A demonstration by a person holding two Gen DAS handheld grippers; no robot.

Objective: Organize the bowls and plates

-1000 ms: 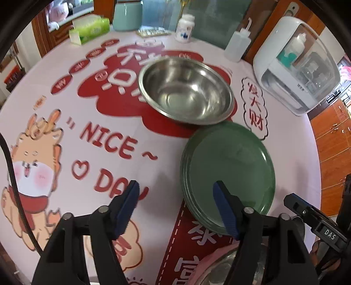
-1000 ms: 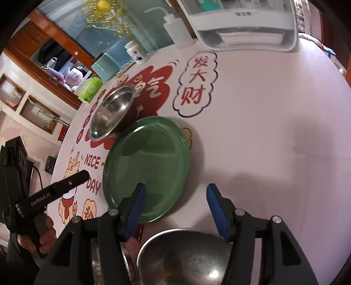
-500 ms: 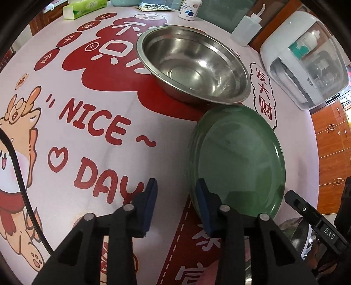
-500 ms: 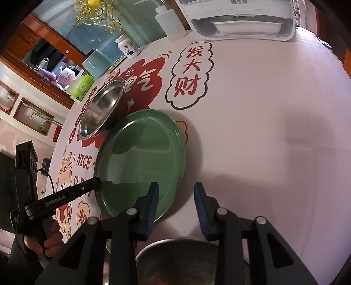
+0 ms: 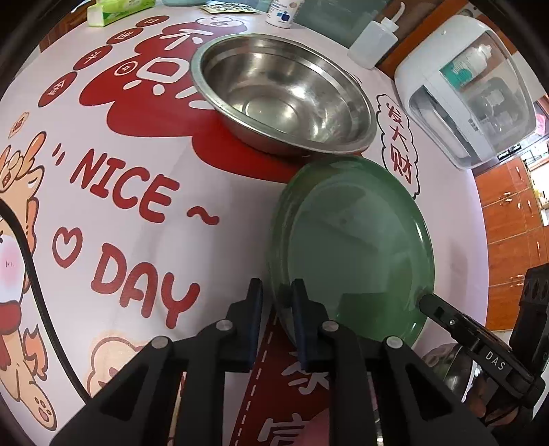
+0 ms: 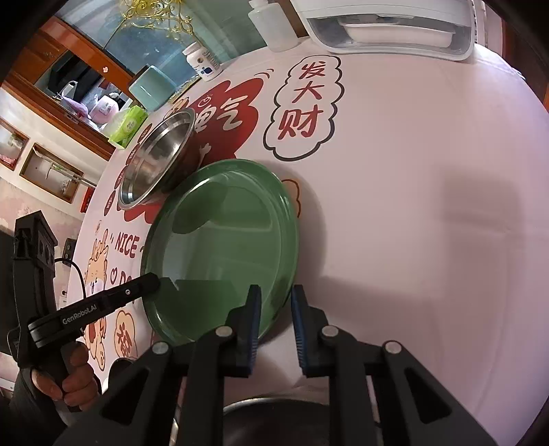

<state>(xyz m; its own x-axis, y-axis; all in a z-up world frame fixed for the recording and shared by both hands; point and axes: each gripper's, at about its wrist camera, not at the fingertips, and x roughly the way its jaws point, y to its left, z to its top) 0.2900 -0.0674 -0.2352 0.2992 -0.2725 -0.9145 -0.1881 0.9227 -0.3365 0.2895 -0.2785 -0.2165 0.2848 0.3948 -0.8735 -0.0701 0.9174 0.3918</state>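
Observation:
A stack of green plates [image 5: 357, 240] [image 6: 219, 240] lies on the printed tablecloth, touching a big steel bowl [image 5: 281, 96] [image 6: 154, 164] behind it. My left gripper [image 5: 277, 302] is shut on the plates' near left rim, one finger over the plate and one outside it. My right gripper [image 6: 276, 305] straddles the opposite rim. Its jaws are closing, and a sliver of cloth still shows between the rim and the outer pad. Each gripper's tip shows in the other's view, at the plate's edge.
A second steel bowl [image 6: 274, 418] sits just under my right gripper. At the table's far side stand a white appliance [image 5: 466, 85], a squeeze bottle [image 5: 372, 41], a pill bottle [image 5: 283, 13] and a tissue pack [image 5: 116, 8]. A black cable [image 5: 34, 274] hangs at the left.
Both grippers' jaws have narrowed from wide apart to close around the green plates' rim. The left gripper has come down closer to the table; the right has stayed in place.

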